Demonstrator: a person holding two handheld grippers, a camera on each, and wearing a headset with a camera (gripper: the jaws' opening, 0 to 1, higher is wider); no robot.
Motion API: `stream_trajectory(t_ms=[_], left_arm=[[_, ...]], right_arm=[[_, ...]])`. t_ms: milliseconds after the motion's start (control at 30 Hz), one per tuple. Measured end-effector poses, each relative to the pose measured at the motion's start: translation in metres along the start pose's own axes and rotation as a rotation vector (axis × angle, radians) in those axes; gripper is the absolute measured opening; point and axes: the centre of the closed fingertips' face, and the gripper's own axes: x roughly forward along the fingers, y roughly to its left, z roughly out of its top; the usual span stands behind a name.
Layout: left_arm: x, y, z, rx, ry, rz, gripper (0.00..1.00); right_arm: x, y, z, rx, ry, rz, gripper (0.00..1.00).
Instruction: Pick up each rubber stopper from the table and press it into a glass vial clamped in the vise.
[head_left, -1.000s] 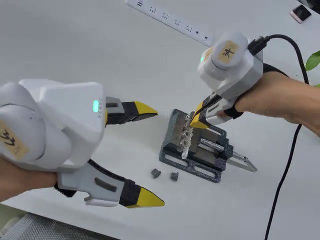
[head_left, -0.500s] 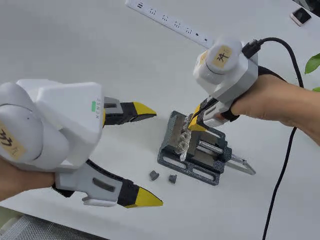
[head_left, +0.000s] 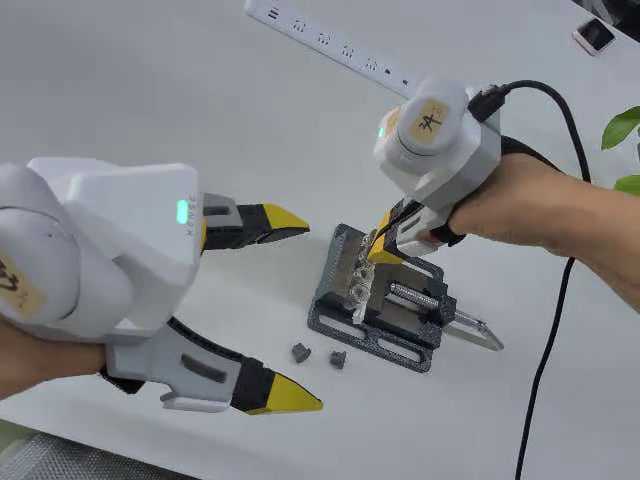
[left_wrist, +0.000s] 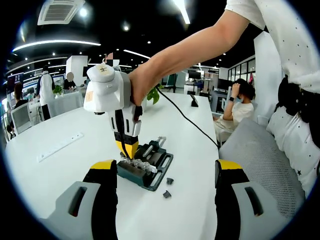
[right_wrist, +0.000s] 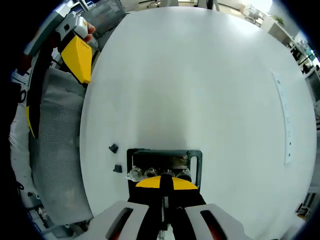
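one white table (head_left: 150, 120) was spread across the whole head view. at the lower left of the frame the left gripper (head_left: 308, 312) was held clear of the work, its jaws spread wide with nothing between them. at the upper right the right gripper (head_left: 381, 254) was pointed down, its yellow tips pressed together; whether a stopper was pinched there could not be told. at centre frame the vise (head_left: 400, 338) was seen with a row of glass vials (head_left: 357, 288) clamped in it. over the last second the right tips were brought slightly lower onto that row, so a pressing-in was judged to be under way. just below and left of the vise, two rubber stoppers (head_left: 300, 351) were left unmoved on the table, so two more picks were judged to remain.
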Motion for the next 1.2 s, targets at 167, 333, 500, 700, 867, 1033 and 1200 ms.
stream_trajectory(t_ms=[167,333,500,700,867,1033,1200], left_arm=[[-0.001,-0.004,0.003,0.011,0.003,-0.002,0.79],[-0.004,-0.005,0.003,0.021,0.019,0.004,0.79],[-0.009,-0.002,0.005,0.020,0.026,0.022,0.78],[-0.011,-0.002,0.007,0.015,0.032,0.036,0.78],[-0.011,-0.004,0.007,0.017,0.038,0.037,0.77],[-0.011,-0.005,0.008,0.018,0.042,0.037,0.77],[-0.012,-0.005,0.008,0.018,0.045,0.038,0.77]], right_arm=[[-0.001,0.002,0.000,0.012,-0.020,-0.006,0.00],[-0.002,0.000,0.000,0.051,-0.058,-0.021,0.01],[-0.004,0.002,-0.002,0.042,-0.084,-0.031,0.02],[-0.005,0.001,-0.003,0.079,-0.130,-0.037,0.02],[-0.006,0.002,-0.004,0.096,-0.170,-0.045,0.02],[-0.007,0.003,-0.003,0.100,-0.186,-0.057,0.01],[-0.006,0.007,-0.002,0.098,-0.196,-0.057,0.06]])
